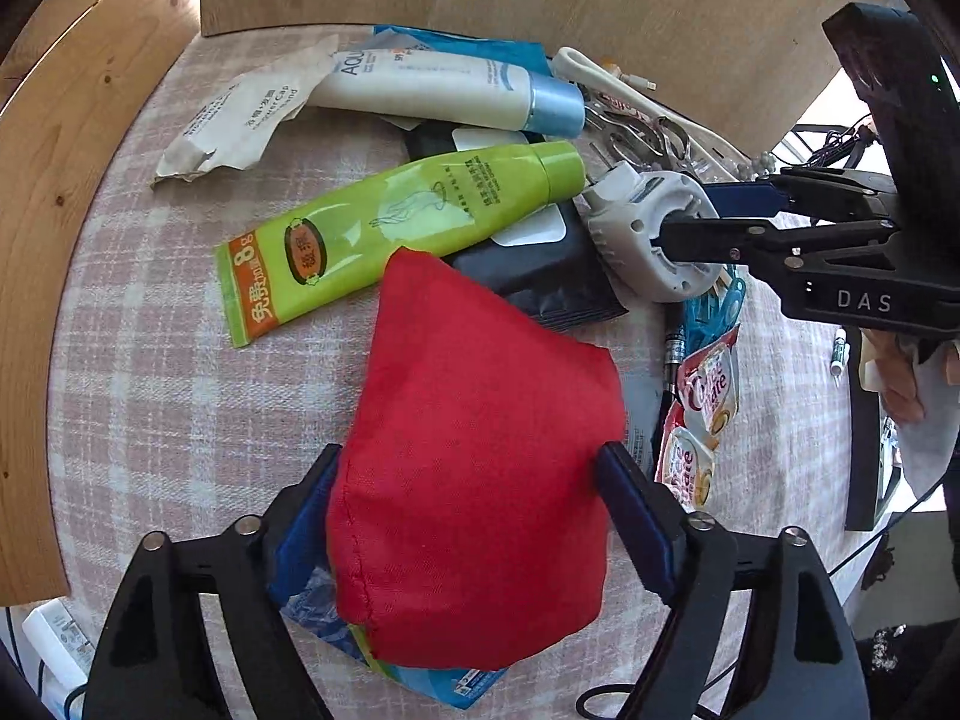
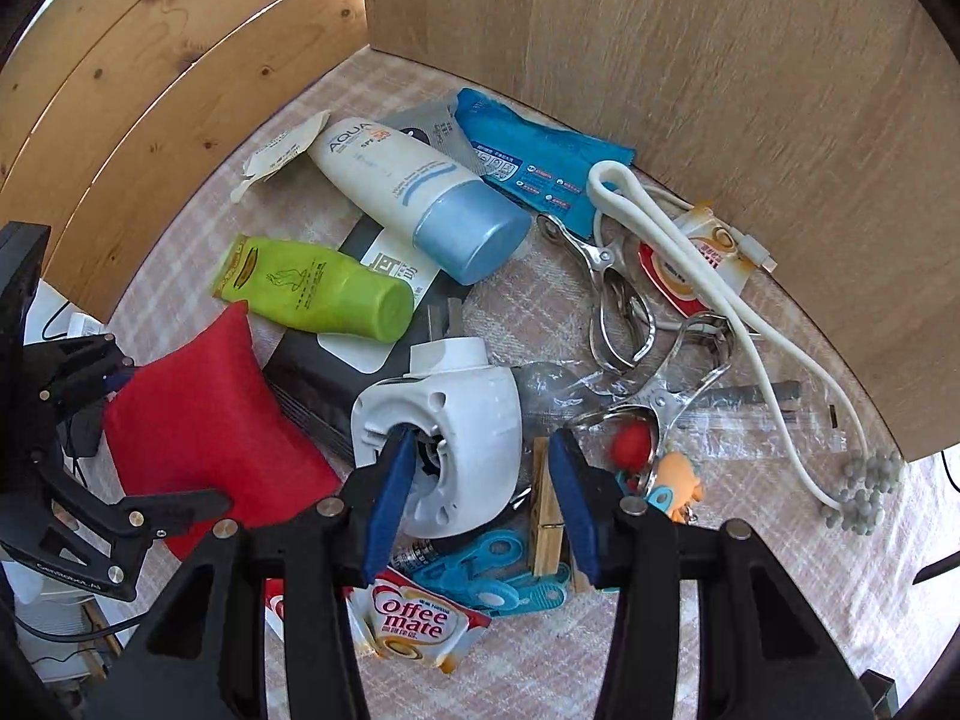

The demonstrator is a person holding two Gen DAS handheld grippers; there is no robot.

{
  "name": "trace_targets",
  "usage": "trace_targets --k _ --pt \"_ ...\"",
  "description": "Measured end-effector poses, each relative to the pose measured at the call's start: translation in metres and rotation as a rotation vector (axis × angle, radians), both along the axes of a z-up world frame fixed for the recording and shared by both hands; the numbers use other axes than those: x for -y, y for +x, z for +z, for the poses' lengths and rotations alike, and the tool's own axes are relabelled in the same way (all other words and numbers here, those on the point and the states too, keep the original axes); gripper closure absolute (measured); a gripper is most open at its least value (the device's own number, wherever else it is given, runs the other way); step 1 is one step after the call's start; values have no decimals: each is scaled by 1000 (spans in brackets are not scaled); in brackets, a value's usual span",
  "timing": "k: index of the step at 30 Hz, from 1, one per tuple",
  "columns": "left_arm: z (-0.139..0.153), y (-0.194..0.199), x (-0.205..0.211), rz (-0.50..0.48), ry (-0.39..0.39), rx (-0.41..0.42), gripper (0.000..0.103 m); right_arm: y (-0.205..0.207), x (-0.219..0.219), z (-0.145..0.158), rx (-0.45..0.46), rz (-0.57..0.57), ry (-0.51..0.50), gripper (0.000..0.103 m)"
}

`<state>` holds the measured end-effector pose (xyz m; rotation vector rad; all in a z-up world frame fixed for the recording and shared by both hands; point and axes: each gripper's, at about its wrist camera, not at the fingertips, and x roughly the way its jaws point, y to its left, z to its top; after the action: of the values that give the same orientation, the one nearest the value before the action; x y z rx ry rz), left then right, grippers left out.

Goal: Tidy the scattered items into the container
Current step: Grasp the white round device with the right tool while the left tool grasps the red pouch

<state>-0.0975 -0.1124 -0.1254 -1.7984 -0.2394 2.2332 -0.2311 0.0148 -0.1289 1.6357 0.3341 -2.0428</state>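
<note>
A red bean bag [image 1: 474,450] lies on the plaid cloth [image 1: 180,408] between the fingers of my left gripper [image 1: 465,480], which stands open around it. The right wrist view shows the same red bean bag [image 2: 198,420] and left gripper [image 2: 159,438] at the left. My right gripper [image 2: 474,456] is shut on a white round plug-in device [image 2: 462,396]. One finger sits in its hollow and the other outside its shell. The device [image 1: 630,222] rests tilted on a black pack [image 1: 540,276]. Wooden walls [image 2: 720,120] enclose the cloth at the back and left.
Around the grippers lie a green tube [image 1: 408,222], a white tube with a blue cap [image 2: 420,192] and a blue pack [image 2: 528,150]. Metal clips [image 2: 612,300], a white cable [image 2: 720,276], blue pegs [image 2: 498,576], Coffee mate sachets [image 2: 414,618] and a keyring [image 2: 654,462] crowd the right side.
</note>
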Motion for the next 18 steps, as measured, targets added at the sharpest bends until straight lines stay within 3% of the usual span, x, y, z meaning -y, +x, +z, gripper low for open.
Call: trace_targets --k 5,11,18 --pt "6 5 -9 6 -16 -35 46 -4 -4 -7 40 -21 -39 72" --pt "17 13 0 81 -11 -64 60 2 -14 -3 36 -67 -102 75" --pt "38 26 22 154 12 -102 63 17 -35 24 29 -139 -236 75"
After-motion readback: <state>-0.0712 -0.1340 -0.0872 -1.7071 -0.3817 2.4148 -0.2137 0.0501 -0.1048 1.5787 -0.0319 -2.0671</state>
